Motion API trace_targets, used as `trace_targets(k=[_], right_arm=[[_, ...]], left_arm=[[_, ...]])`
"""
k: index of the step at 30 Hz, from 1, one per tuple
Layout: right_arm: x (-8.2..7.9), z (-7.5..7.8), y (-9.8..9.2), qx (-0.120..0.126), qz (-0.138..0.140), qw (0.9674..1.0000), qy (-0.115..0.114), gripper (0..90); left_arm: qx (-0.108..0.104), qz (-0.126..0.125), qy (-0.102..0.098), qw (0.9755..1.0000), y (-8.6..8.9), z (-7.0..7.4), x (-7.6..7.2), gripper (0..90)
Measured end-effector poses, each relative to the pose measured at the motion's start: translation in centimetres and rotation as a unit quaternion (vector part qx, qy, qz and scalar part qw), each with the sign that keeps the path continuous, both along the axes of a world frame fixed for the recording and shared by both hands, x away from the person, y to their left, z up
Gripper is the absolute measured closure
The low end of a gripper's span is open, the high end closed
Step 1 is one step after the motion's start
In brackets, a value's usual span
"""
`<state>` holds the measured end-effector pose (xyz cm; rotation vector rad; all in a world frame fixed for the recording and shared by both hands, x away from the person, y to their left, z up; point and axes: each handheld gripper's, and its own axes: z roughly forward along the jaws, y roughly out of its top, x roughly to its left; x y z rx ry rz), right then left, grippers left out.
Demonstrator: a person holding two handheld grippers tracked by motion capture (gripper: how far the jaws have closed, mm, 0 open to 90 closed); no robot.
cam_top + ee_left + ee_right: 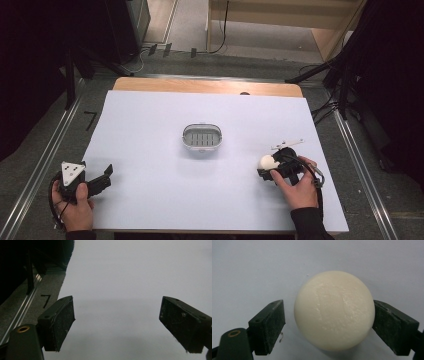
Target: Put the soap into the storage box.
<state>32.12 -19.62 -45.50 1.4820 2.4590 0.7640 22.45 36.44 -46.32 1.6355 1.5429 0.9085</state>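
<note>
- High view: right claw [266, 166] at the near-right of the white desk [150, 130], held in the person's right hand [297, 187], with a cream soap bar [268, 162] at its tip. An oval soap dish [201, 137] sits mid-desk, well apart from both claws. Left claw [106, 175] at the near-left corner, in the left hand [75, 207], jaws spread, nothing in them.
- Left gripper view: left claw [117, 322] wide open over bare desk [125, 272].
- Right gripper view: right claw [328, 326] around the soap bar [334, 310]; right jaw touches it, left jaw shows a slim gap, so not clamped. Bar rests on the desk [262, 265].
</note>
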Motion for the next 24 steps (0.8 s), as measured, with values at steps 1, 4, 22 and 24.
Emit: trace_targets(k=[1,4,22,24], right_arm=[[0.04,-0.01,0.03,0.000,0.000,1.0000,-0.001,16.2],[0.12,-0.02,0.16,-0.002,-0.008,1.0000,-0.003,19.8],[0.43,-0.42,0.87,-0.011,-0.016,0.9998,-0.003,24.7],[0.41,-0.40,0.90,-0.009,-0.016,0.9998,-0.001,24.9]], left_arm=[[0.000,0.000,0.001,1.0000,0.01,0.00,0.00,13.9],[0.000,0.000,0.001,1.0000,0.03,0.00,0.01,13.9],[-0.002,-0.002,0.003,1.0000,0.07,0.01,0.06,13.9],[-0.002,-0.002,0.002,1.0000,0.09,0.01,0.05,13.9]])
